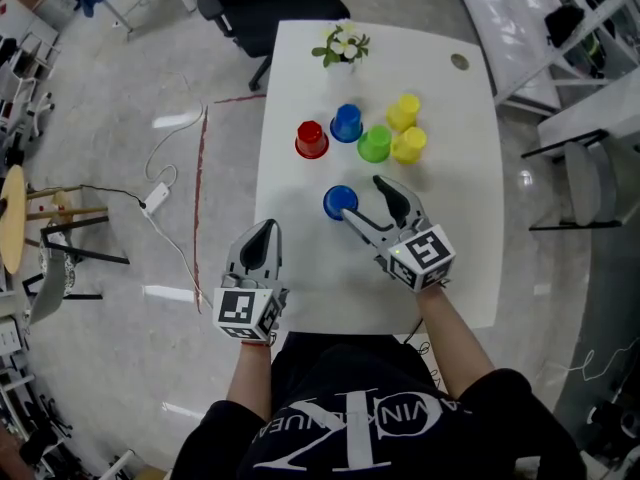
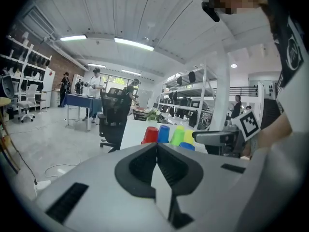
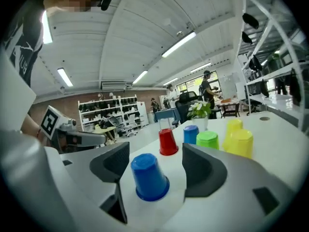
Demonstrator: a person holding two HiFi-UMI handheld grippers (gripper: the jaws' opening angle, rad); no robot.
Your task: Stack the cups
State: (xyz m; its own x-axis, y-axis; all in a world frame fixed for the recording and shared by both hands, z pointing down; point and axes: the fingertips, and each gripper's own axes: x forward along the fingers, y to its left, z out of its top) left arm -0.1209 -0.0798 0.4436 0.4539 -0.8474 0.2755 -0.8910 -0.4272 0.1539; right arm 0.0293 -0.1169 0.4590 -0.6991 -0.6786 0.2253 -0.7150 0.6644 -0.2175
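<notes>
Cups (image 1: 375, 144) are standing upside down, six in all, each one single, on the white table (image 1: 300, 78). A black office chair (image 1: 270, 3) is sitting at the table's far end. The left gripper (image 1: 265, 236) is hovering over the near left edge of the table, its jaws pressed together with nothing between them. The right gripper (image 1: 362, 198) is reaching over the middle of the table with its jaws spread wide; the near blue cup (image 1: 339, 202) is standing between them, and neither pad is pressing on it. Farther off, five cups are clustering: the red cup (image 1: 311, 139) at the left, the far blue cup (image 1: 346, 123) just beside it, then the green cup (image 3: 208, 140), with two yellow cups (image 1: 409, 145) at the right, one behind the other. A small potted plant (image 1: 342, 46) is standing beyond them.
</notes>
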